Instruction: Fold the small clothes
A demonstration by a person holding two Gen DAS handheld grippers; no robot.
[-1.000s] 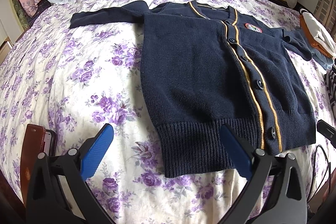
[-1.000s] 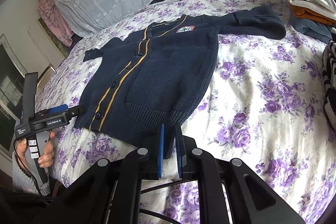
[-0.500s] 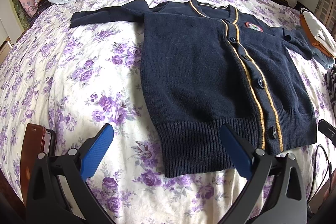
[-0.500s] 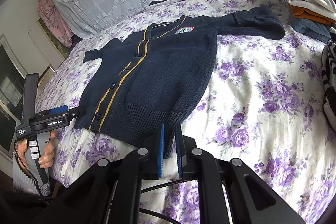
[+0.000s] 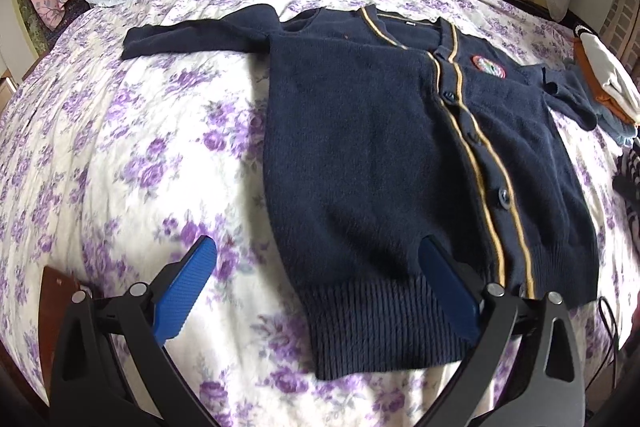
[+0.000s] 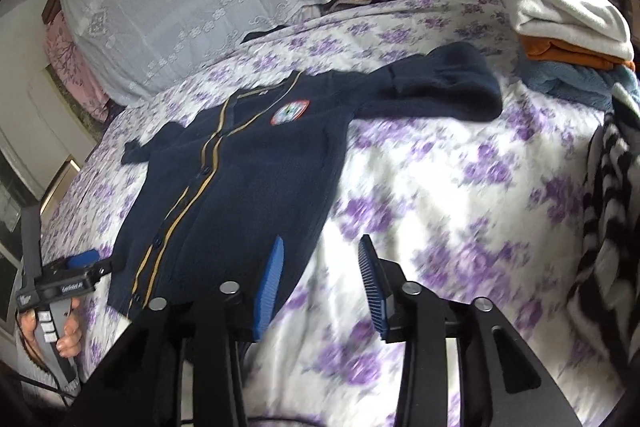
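Navy cardigan (image 6: 256, 187) flat on floral bedspread (image 6: 460, 187)

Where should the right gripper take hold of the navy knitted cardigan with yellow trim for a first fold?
Probably the bunched sleeve of the navy knitted cardigan, approached from the bare floral bedspread side: it lies spread outward, its raised end offering an edge. The right gripper has just been opening, empty.

The left hand-held gripper (image 5: 316, 267) has black angular arms with silver screw heads and blue ribbed pads. The right hand-held gripper (image 6: 320, 275) is built alike. In the right wrist view the left one shows a grey handle with buttons, white lettering, and a grey knitted sleeve (image 6: 30, 371) beneath
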